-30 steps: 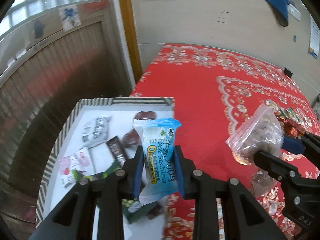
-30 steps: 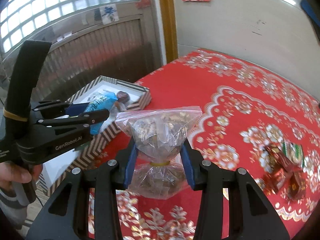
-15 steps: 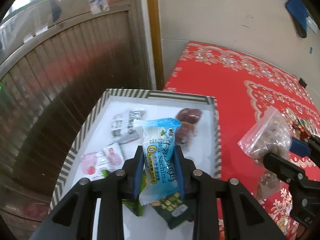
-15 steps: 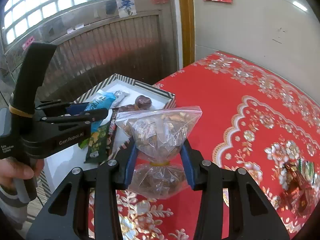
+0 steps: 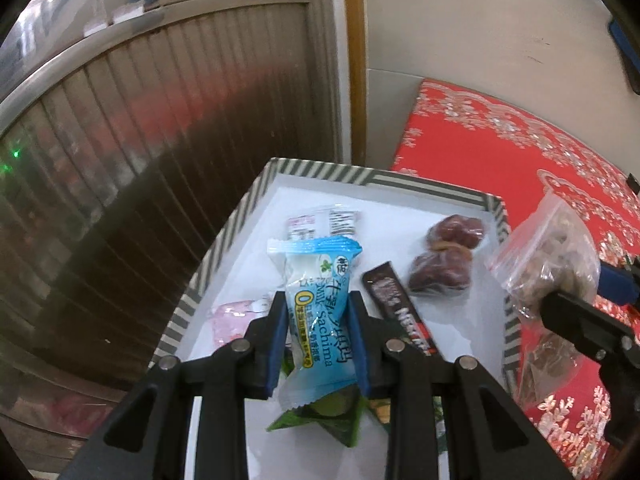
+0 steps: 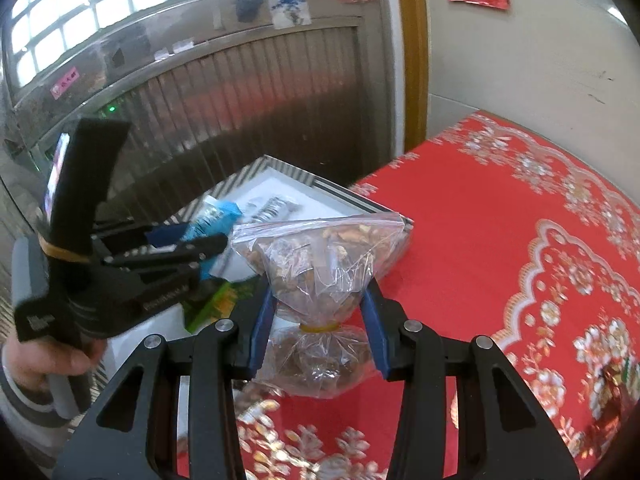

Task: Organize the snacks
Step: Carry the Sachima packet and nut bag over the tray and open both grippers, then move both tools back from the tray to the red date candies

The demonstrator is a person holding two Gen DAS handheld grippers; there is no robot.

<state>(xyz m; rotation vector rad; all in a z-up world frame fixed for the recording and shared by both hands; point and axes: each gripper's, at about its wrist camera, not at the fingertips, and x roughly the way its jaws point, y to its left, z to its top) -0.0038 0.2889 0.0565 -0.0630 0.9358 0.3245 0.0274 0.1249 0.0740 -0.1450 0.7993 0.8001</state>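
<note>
Left wrist: clamping a blue snack packet (image 5: 320, 304) in the left gripper (image 5: 318, 336), hovering inside the striped box (image 5: 224, 240) rim.
Right gripper (image 6: 318, 320) pinching a clear bag (image 6: 320, 264) beside the box's right edge, over the open red cloth (image 6: 500, 240).

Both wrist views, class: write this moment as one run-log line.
left tongs: shut on blue Sachima packet above striped white tray | right tongs: shut on clear nut bag beside tray
</note>
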